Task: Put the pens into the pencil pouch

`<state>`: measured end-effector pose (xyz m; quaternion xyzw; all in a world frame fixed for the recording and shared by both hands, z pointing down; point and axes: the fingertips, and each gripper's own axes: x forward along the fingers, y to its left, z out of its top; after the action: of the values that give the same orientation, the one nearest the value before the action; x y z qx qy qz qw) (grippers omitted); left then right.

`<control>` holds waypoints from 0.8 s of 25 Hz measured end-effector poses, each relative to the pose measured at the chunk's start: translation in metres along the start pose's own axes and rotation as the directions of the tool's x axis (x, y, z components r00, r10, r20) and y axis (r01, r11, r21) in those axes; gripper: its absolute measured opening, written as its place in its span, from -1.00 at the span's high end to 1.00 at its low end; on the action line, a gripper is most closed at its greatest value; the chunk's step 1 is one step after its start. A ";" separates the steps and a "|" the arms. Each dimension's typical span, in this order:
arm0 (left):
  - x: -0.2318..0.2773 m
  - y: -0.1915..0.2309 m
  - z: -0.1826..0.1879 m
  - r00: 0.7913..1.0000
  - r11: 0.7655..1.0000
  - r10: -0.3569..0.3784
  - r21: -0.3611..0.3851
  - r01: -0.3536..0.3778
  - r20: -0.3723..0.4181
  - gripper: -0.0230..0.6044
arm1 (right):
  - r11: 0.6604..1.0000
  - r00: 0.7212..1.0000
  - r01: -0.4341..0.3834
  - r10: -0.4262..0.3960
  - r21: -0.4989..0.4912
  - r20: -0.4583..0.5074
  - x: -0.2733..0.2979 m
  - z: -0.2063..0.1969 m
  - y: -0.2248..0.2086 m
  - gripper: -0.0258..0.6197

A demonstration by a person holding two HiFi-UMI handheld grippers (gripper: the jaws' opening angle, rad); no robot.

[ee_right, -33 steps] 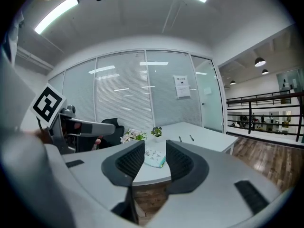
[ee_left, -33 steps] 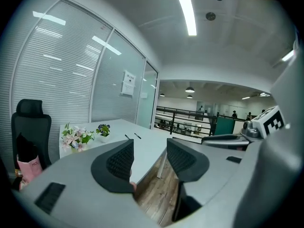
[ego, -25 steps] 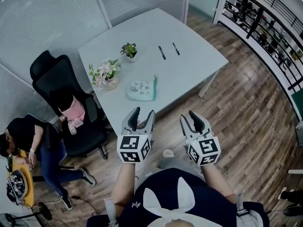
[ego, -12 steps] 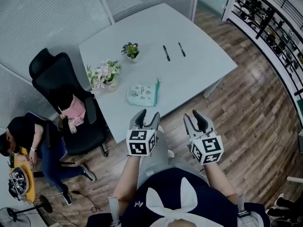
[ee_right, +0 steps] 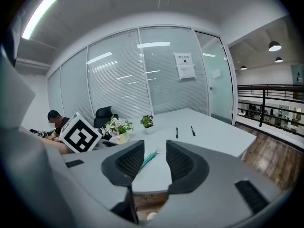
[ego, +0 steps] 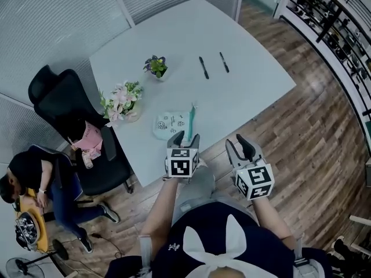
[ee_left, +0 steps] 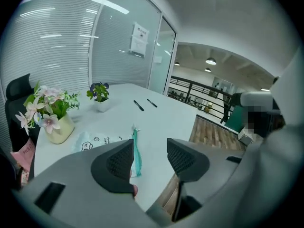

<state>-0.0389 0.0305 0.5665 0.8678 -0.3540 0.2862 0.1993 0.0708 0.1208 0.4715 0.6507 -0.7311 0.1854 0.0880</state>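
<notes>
Your left gripper (ego: 184, 136) and right gripper (ego: 244, 141) both gape empty, so pinch the pens (ego: 203, 67), likely light, stiff and slippery, mid-barrel where they lie beyond the soft pencil pouch (ego: 171, 124).

Bright ceiling light, sharp, fisheye-warped edges

Pale pencil pouch (ego: 171, 124) with little drawings on it and a green zip (ego: 189, 119) along one side. Flat, just in front of the left gripper (ego: 186, 136), a bit to its left, zip side closest to the tips. Ahead and to the left of the right gripper (ego: 244, 142). Open or closed: cannot tell.

Two dark pens (ego: 203, 67), thin and short, flat, side by side, close but not touching. Well ahead of both grippers, far past the pouch.
</notes>
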 end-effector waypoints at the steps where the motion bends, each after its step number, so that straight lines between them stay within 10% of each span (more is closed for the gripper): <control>1: 0.010 0.004 -0.002 1.000 1.000 0.009 0.001 -0.009 -0.022 0.25 | 1.000 1.000 -0.003 0.003 0.000 -0.005 0.006 0.002 -0.003 0.52; 20: 0.105 0.044 -0.055 0.946 0.993 0.111 0.063 -0.096 -0.306 0.44 | 1.000 0.995 -0.020 0.020 -0.005 -0.099 0.070 0.011 -0.027 0.52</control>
<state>-0.0292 -0.0214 0.6808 0.7970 -0.3568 0.4367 0.2162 0.0885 0.0496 0.4918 0.6333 -0.7328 0.2161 0.1239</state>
